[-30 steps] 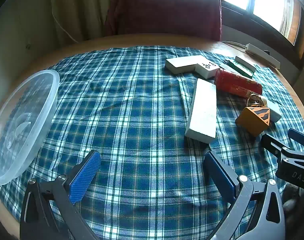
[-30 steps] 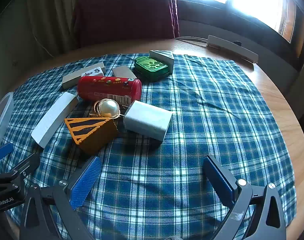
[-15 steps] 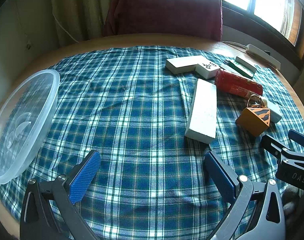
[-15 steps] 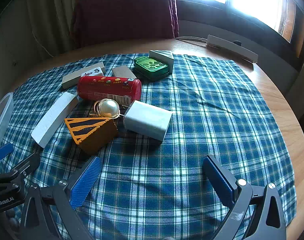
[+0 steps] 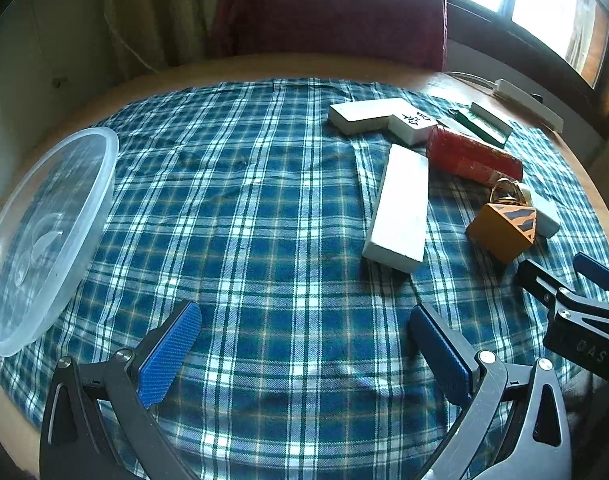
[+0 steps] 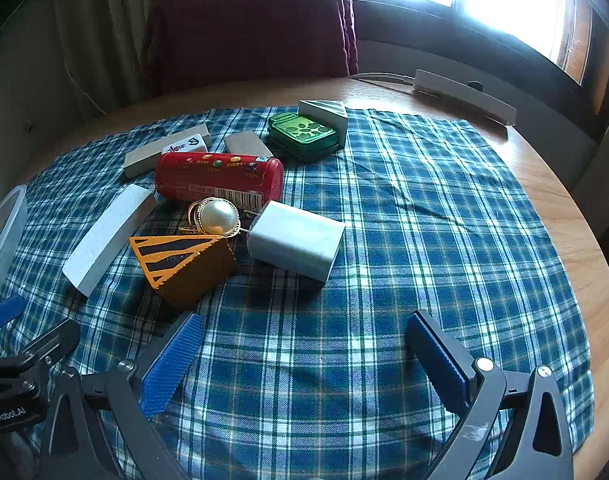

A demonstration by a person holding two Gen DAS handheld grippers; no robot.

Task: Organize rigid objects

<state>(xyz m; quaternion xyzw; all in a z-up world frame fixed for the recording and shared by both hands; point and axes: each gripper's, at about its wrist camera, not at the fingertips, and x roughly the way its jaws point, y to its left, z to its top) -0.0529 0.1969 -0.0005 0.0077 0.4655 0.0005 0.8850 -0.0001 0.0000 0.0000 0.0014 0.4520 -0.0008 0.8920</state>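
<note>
A cluster of rigid objects lies on the plaid cloth: a red can (image 6: 218, 178), a pearl ring (image 6: 216, 217), an orange striped wedge (image 6: 184, 264), a white charger block (image 6: 296, 240), a long white block (image 6: 104, 240), a green tin (image 6: 302, 134) and a mahjong tile (image 6: 184, 145). In the left wrist view the long white block (image 5: 400, 206), the red can (image 5: 472, 156) and the wedge (image 5: 502, 228) sit right of centre. My right gripper (image 6: 300, 356) is open, just short of the wedge. My left gripper (image 5: 302, 352) is open over bare cloth.
A clear plastic bowl (image 5: 44, 236) lies at the cloth's left edge. A white power strip (image 6: 464, 96) rests on the round wooden table (image 6: 576, 216) near the window. A chair with a maroon cover (image 6: 248, 28) stands behind the table.
</note>
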